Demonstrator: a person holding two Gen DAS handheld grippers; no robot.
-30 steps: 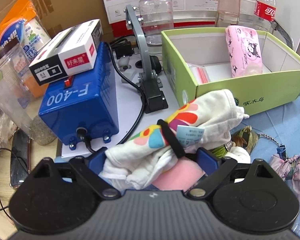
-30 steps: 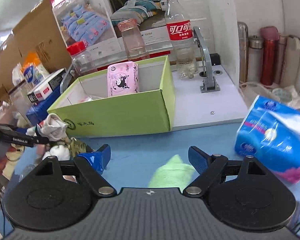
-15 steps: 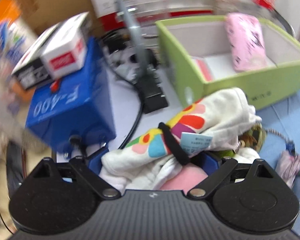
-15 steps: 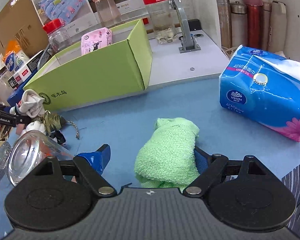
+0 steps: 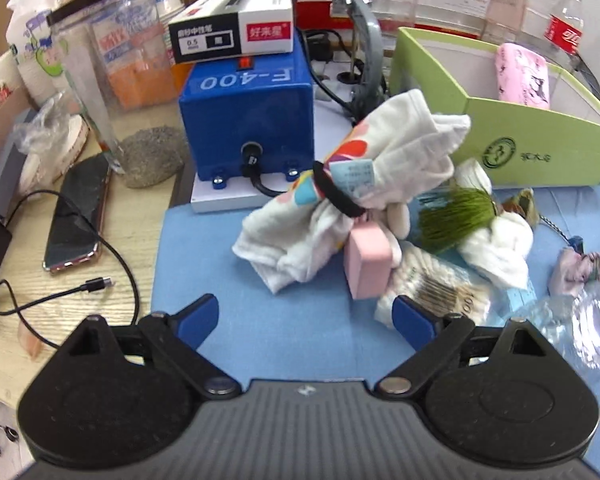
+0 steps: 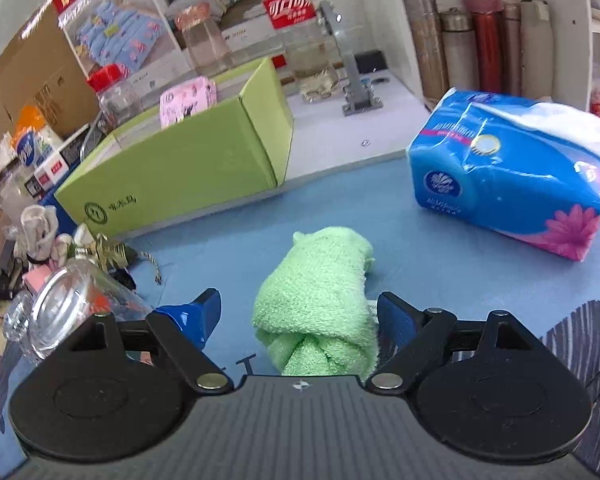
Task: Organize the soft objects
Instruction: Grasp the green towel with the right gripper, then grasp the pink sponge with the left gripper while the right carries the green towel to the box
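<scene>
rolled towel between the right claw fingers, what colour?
Light green terry towel, plain, no pattern. Clearest in the right wrist view.

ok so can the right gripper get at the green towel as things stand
Probably yes. The right gripper has its jaws open on either side of the green towel, which lies on the blue mat with nothing on top of it. The towel sits near the right finger, and a tipped glass jar lies just outside the other.

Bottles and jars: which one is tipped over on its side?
The clear glass jar at the left. It lies on the blue mat, mouth facing us. The cola bottle and red-lidded jar stand upright behind the green box.
</scene>
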